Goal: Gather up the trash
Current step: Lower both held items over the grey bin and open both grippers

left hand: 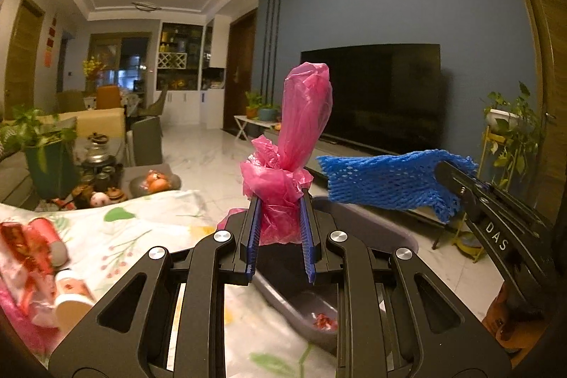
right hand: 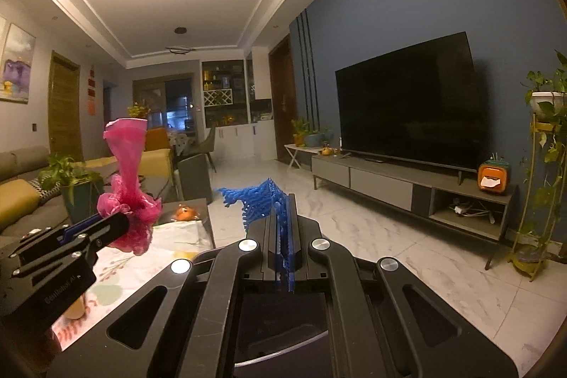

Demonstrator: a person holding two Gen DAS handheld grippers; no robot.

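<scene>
The left gripper [left hand: 281, 201] is clamped on a crumpled pink plastic bag [left hand: 301, 126], its blue-lined fingers pinching the bunched lower part while a twisted neck of the bag stands upright above them. The right gripper [right hand: 283, 222] has its jaws closed nearly flat on a blue foam fruit net [right hand: 260, 201], which sticks forward and to the left past the fingertips. Both pieces of trash are held up in the air, well apart from each other, over the near edge of a table covered in a floral cloth [left hand: 141, 229]. Just below the left gripper sits a grey trash bin [left hand: 301, 303] with a few red scraps at its bottom; its rim lies beside the cloth's edge. Red wrappers [left hand: 28, 257] lie on the cloth at far left. Beyond the table edge the marble floor [right hand: 372, 236] is open across to the TV stand [right hand: 407, 186].
</scene>
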